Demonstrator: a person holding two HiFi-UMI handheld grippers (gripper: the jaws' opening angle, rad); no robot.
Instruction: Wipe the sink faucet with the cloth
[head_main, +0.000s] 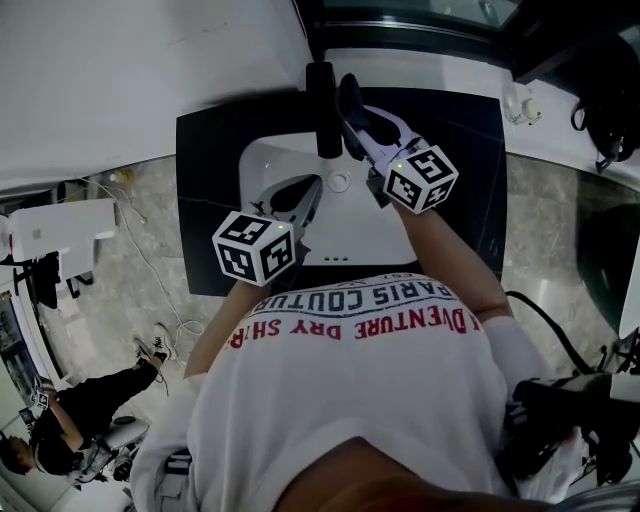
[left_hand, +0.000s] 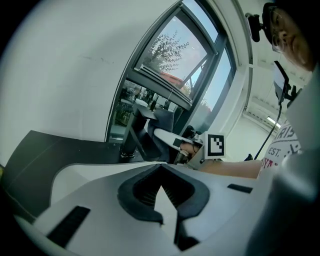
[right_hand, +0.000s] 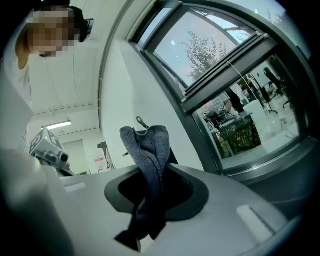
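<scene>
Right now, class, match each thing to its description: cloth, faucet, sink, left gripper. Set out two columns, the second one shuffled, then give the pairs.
1. cloth
2. faucet
3. sink
4. left gripper

A. white, set in a dark counter
B. shut, holding nothing
C. grey, pinched in the right gripper
D. black, standing at the sink's back edge

Pairs: 1-C, 2-D, 3-A, 4-B

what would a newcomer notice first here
First, the grey cloth pinched in the right gripper, held right beside the black faucet at the back of the white sink. Next, the left gripper, holding nothing, over the basin, and the bright window behind.
</scene>
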